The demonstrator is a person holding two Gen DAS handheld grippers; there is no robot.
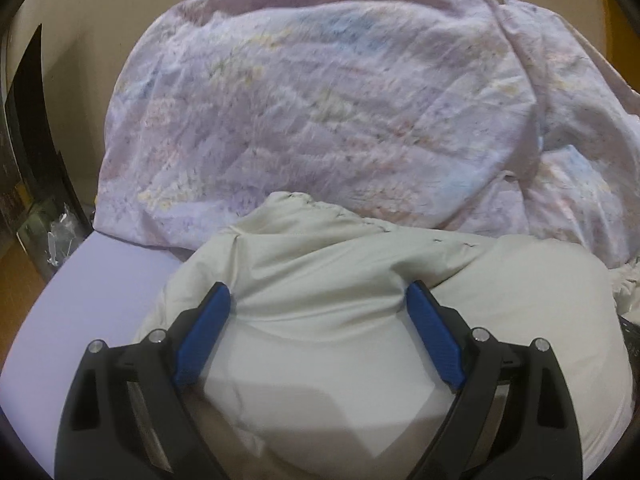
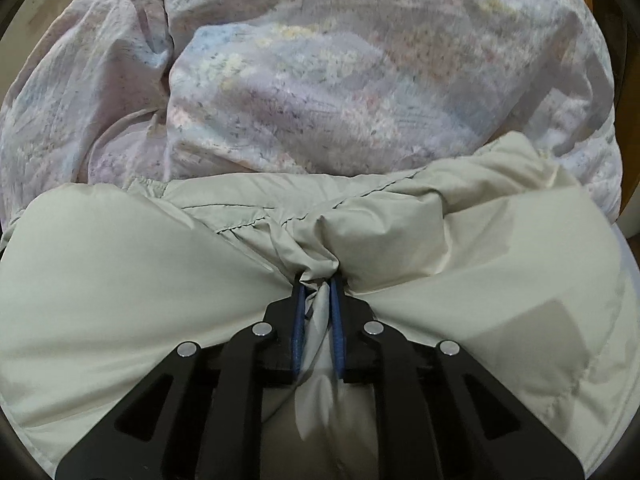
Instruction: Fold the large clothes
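The pale puffy jacket [image 1: 320, 320] lies on the near table [image 1: 80, 280] in front of a floral quilt [image 1: 320, 100] — soft, light, slippery, I judge — so my right gripper [image 2: 318, 292] clamps a bunched fold by the seam while my left gripper [image 1: 318, 300] hovers above it, jaws apart.

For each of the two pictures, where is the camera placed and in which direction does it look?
Left wrist: sits on the left claw, looks forward over the pale puffy jacket toward the floral bedding; its open blue fingers show.
Right wrist: sits on the right claw, looks forward at the same jacket; its fingers are shut on a bunched fold.
Shared: jacket and bedding.
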